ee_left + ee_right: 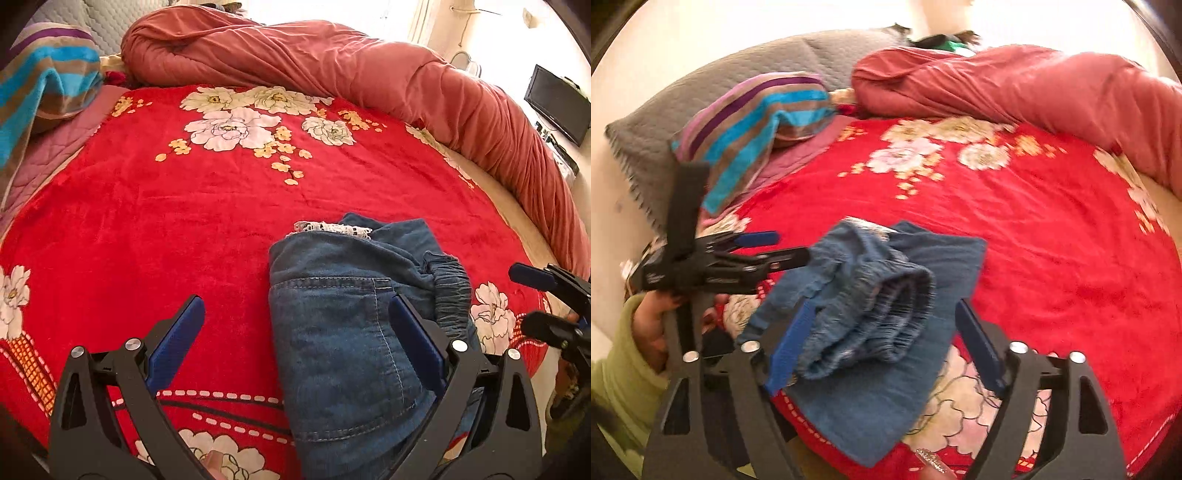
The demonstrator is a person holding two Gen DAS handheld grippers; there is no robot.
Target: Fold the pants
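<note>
Support: bed [491, 192], pale sheet bare at its right edge.
Cover: red floral blanket [166, 221], spread flat over most of the bed.
On blanket: folded pants [343, 314], denim, elastic waistband on top, near edge.
Far side: bunched pink quilt [332, 62], along far and right edges.
Far left: striped towel [44, 77], draped, beside grey pillow [665, 110].

Blue denim pants [343, 332], folded compact, elastic waistband bunched, on red floral blanket [147, 221].
</note>
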